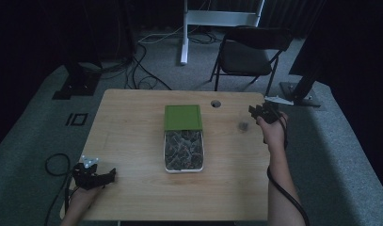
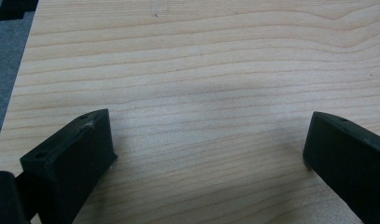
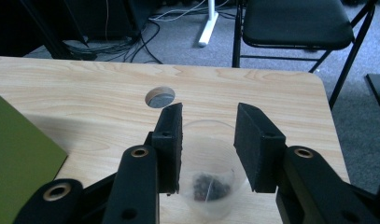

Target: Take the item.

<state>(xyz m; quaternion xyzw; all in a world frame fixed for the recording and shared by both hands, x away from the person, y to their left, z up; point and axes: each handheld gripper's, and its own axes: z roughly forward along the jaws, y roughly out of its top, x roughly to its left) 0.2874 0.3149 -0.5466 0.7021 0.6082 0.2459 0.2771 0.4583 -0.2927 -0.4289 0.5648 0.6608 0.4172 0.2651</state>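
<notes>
Resting at the near left corner of the wooden table (image 1: 132, 141), the left gripper (image 1: 97, 176) sits low over the board with a hand behind it and its cable looping down toward the carpet. Seen along its own black jaws in the left gripper view, those jaws stand wide apart with bare wood grain between them and nothing held (image 2: 206, 154). Toward the middle of the table lies a white tray (image 1: 184, 168) filled with dark, mottled pieces, too small to make out, and a green lid (image 1: 182, 117) covers its far end, leaving the near part open. Just beyond the lid's far right corner is a round cable hole (image 1: 215, 103) in the tabletop. Farther right stands a small clear plastic cup (image 1: 243, 125) with a little dark matter in its bottom, upright on the wood and well apart from the tray. The right gripper (image 1: 255, 111) hovers above and just beside it, held from the near side by the right hand (image 1: 274, 132). In the right gripper view the jaws are open, the cup (image 3: 208, 177) lying below and between them, and whether either pad touches its rim cannot be told. Behind the table a black folding chair (image 1: 252, 52) stands on the grey carpet.
</notes>
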